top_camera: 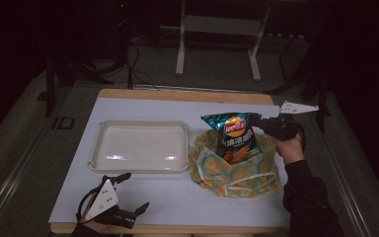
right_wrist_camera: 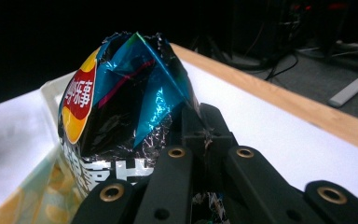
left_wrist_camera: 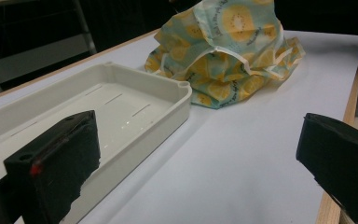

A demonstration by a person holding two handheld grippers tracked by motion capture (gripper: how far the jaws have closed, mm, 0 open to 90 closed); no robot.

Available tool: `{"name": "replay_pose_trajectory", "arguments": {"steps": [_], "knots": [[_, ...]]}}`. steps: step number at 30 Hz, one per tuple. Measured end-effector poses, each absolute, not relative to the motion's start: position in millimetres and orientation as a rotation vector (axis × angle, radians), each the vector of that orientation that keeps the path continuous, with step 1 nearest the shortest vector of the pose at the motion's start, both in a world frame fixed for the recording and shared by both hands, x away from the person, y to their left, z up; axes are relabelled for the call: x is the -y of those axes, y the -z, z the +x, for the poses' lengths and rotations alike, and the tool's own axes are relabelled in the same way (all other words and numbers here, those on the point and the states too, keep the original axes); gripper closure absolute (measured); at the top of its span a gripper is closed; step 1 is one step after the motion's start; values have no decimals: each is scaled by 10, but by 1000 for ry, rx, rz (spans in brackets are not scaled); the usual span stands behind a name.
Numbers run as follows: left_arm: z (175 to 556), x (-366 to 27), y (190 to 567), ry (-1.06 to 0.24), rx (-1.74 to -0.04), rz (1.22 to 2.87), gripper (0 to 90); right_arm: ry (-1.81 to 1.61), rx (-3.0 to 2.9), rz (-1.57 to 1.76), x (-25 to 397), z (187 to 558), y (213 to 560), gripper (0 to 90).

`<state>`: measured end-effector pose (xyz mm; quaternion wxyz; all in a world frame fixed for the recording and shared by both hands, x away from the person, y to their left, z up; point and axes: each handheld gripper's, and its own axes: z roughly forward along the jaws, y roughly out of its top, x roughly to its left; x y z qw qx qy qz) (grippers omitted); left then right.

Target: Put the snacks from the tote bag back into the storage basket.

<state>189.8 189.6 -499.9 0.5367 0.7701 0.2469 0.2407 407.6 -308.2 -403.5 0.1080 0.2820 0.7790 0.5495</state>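
A blue and black chip bag [top_camera: 234, 136] with a red and yellow logo stands half inside a yellow-patterned cloth bag [top_camera: 234, 170] at the table's right. My right gripper [top_camera: 262, 125] is shut on the chip bag's upper right corner; in the right gripper view the foil [right_wrist_camera: 121, 107] is pinched between the black jaws. My left gripper [top_camera: 128, 195] rests open near the table's front left edge. The left gripper view has its fingers [left_wrist_camera: 60, 163] spread wide, nothing between them, with the cloth bag [left_wrist_camera: 223, 51] farther off.
A shallow white tray [top_camera: 140, 147] sits left of the cloth bag, its wall [left_wrist_camera: 158, 121] close ahead of the left gripper. The white tabletop [top_camera: 177, 197] has a wooden edge [top_camera: 187, 95] at the back. Metal stand legs [top_camera: 180, 54] and cables lie beyond.
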Motion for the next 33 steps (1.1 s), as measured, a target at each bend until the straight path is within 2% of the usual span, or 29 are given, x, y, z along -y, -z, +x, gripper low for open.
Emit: {"name": "replay_pose_trajectory", "arguments": {"steps": [12, 22, 33], "knots": [[1897, -1894, 4997, -573, -588, 1832, 1, -1638, -2204, 826, 3066, 4061, 3717, 900], [1894, -1891, 4997, -574, -589, 1832, 1, -1631, -2123, 797, 3009, 4050, 3324, 900], [1885, -1895, 4991, -574, -585, 1832, 1, -1629, -2088, 778, 2866, 3992, 3099, 900]]}}
